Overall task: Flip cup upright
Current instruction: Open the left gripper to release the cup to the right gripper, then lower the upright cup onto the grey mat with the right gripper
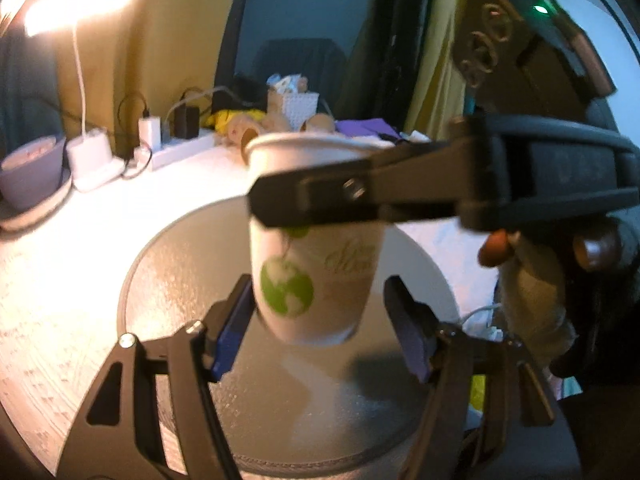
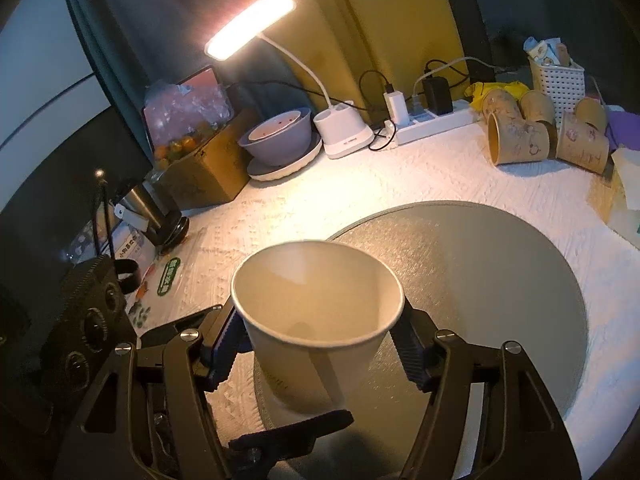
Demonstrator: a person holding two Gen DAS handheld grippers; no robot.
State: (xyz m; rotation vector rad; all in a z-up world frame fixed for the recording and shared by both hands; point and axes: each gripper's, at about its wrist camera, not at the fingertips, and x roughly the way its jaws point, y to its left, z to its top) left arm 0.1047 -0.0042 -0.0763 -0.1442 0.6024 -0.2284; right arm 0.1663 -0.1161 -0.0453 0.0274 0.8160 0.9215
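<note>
A white paper cup (image 1: 316, 248) with a green globe print is held upright, mouth up, just above a round grey mat (image 1: 192, 272). My right gripper (image 2: 320, 348) is shut on the cup (image 2: 316, 320) near its upper half; its black finger (image 1: 320, 200) crosses the cup in the left wrist view. My left gripper (image 1: 320, 320) is open, its blue-padded fingers (image 1: 232, 336) on either side of the cup's base; the left pad is close to or touching the cup. In the right wrist view the cup's empty inside shows, and a left fingertip (image 2: 292, 436) lies below it.
A white textured cloth (image 2: 440, 168) covers the table. At the back stand a lit desk lamp (image 2: 252, 24), a purple bowl (image 2: 280, 136), a power strip (image 2: 432, 120), several brown paper cups on their sides (image 2: 520, 140) and a white basket (image 2: 556, 76). A cardboard box (image 2: 208, 168) stands at the left.
</note>
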